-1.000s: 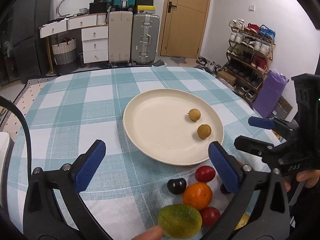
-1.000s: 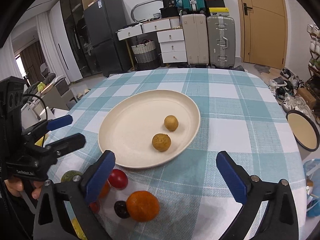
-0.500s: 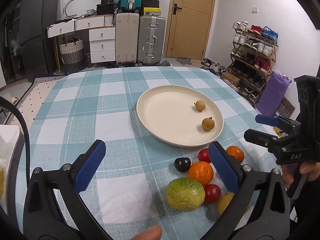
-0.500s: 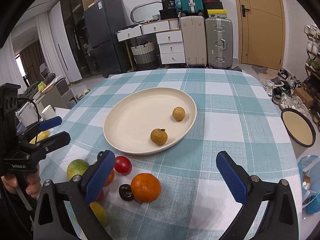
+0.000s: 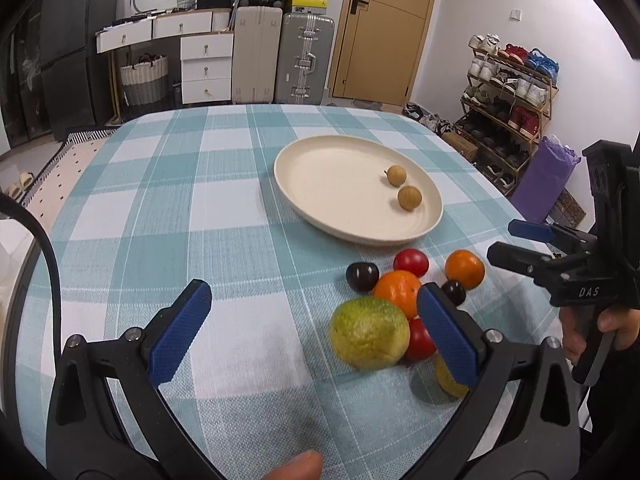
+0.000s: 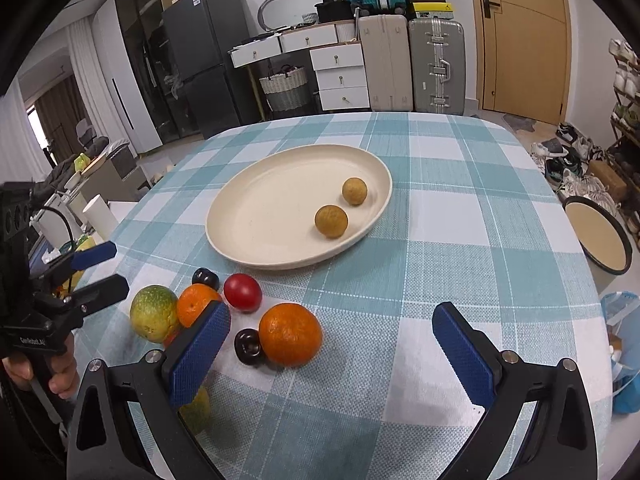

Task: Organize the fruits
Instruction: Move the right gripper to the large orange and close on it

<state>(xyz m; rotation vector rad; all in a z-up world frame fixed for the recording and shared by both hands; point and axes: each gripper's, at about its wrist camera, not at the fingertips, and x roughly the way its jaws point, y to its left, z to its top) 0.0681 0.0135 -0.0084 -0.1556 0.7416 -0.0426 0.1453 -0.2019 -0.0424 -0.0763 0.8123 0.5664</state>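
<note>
Hovering level above the table, each hand-held gripper, left and right, gapes wide, grasping nothing.

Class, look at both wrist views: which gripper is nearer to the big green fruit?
Left. The left gripper has the green fruit just inside its right finger. The right gripper sits farther off, with an orange nearer its fingers than the green fruit.

The left gripper is held low with its jaws spread wide and nothing between them. The right gripper is likewise wide open and empty, a hand wrapped round its handle
</note>
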